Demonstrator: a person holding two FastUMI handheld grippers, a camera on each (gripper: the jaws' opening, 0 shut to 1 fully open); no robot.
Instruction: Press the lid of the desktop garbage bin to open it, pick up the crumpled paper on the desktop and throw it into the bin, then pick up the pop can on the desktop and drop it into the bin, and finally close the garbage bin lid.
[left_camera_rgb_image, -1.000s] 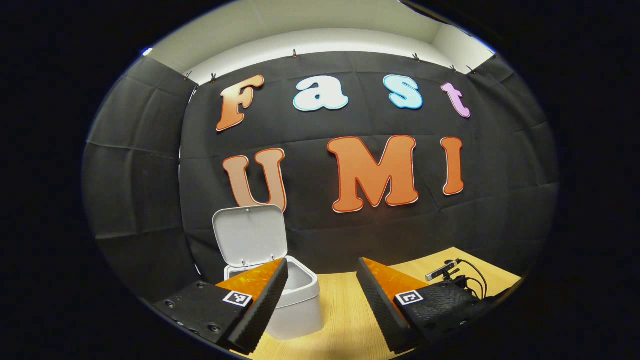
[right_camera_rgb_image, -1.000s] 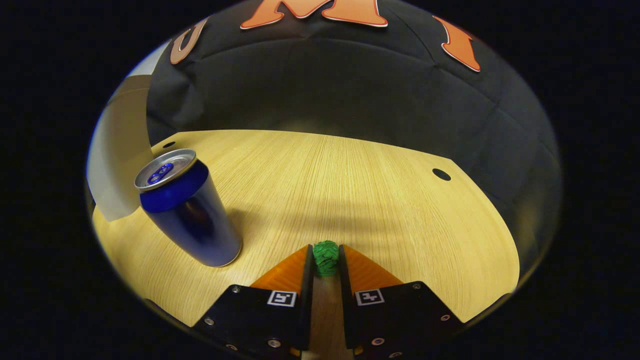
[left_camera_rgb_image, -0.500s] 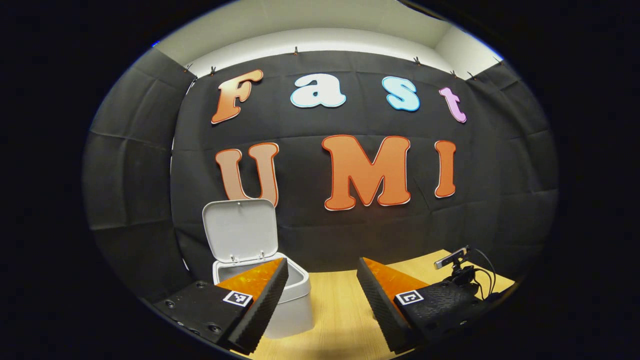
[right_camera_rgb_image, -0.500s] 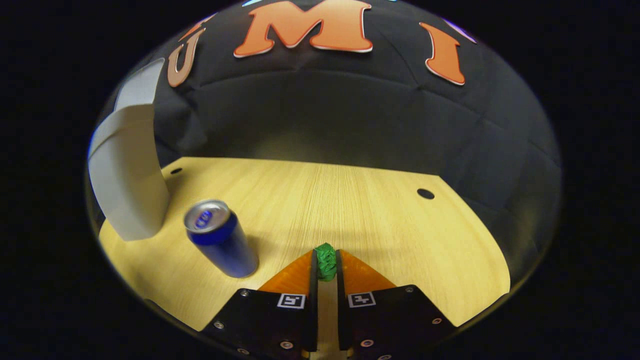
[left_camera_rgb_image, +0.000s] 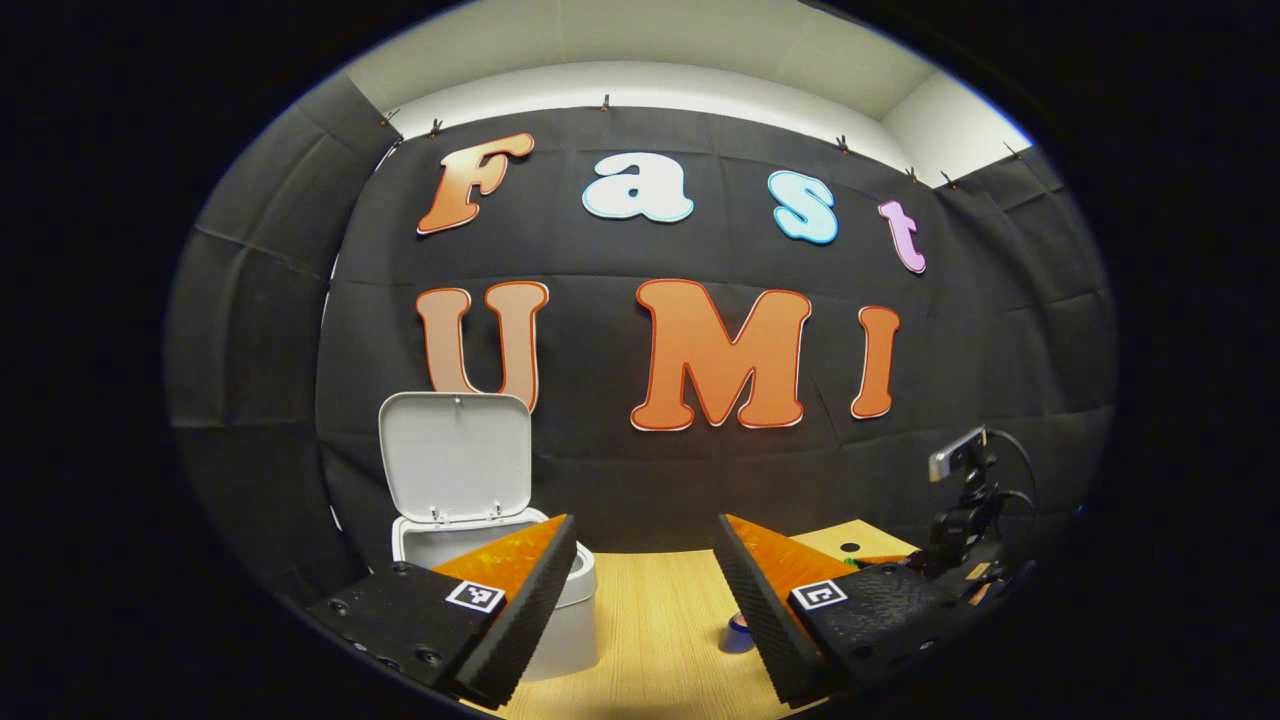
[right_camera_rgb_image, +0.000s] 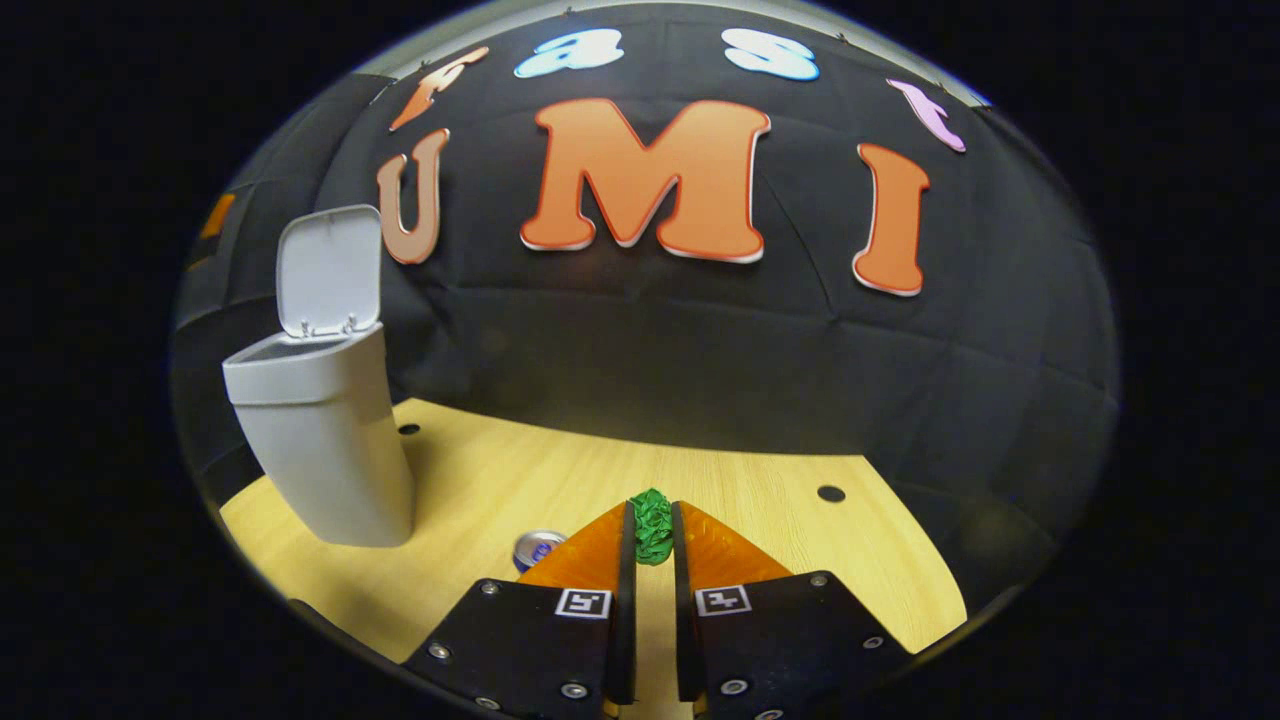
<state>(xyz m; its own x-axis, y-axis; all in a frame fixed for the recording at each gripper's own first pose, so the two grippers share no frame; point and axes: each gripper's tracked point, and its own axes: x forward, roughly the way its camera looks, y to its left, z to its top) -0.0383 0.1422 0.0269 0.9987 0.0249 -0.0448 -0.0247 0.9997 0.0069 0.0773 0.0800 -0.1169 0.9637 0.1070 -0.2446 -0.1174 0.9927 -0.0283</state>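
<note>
I see the desk (right_camera_rgb_image: 720, 480), a light wood-grain top with its grain running away from me toward the black cloth wall. In the right gripper view two small dark round holes sit in the top, one by the foot of the bin (right_camera_rgb_image: 318, 450) and one well off to the right. The pale grey bin stands upright on the desk at the left, lid raised. The pop can (right_camera_rgb_image: 538, 549) stands on the desk nearer me, right of the bin and apart from it. In the left gripper view I see the desk (left_camera_rgb_image: 660, 620) carrying the bin (left_camera_rgb_image: 560, 620) at the left and the pop can (left_camera_rgb_image: 738, 633) farther right.
</note>
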